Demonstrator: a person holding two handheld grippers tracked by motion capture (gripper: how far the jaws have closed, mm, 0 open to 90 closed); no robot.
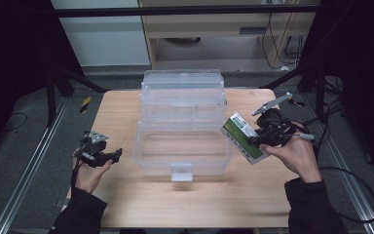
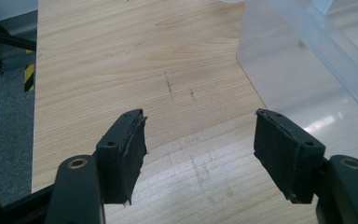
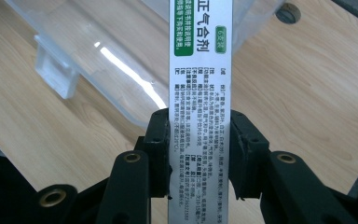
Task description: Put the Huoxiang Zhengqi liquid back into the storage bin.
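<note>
Right hand-held gripper (image 1: 254, 140): seen from the high view at about 3 o'clock of the surface (image 1: 126, 107), carried in the person's right hand (image 1: 296, 157). Its jaws are part-way closed and clamp a flat green-and-white box (image 1: 244, 137). In the right gripper view the box (image 3: 200, 93) runs straight up between the two pads, its narrow printed side facing the camera, both pads pressing against its long faces. The box is clear of the surface and tilted, its far end pointing toward 11 o'clock, just beside the right front corner of the clear plastic case (image 1: 182, 122). Whether it touches the case wall cannot be told.

Clear plastic case: stands at the centre of the surface, opened out in stepped transparent tiers, with a small latch tab (image 1: 181, 171) on its front wall at 6 o'clock. The lowest compartment faces the person.

Left hand-held gripper (image 1: 118, 155): at about 9 o'clock of the surface, held in the left hand (image 1: 88, 173), near the case's left side but apart from it. In the left gripper view its jaws stand wide apart with nothing between the pads (image 2: 130, 154), bare wood beneath, and the case wall (image 2: 307, 70) lies at 2 o'clock of that view.
</note>
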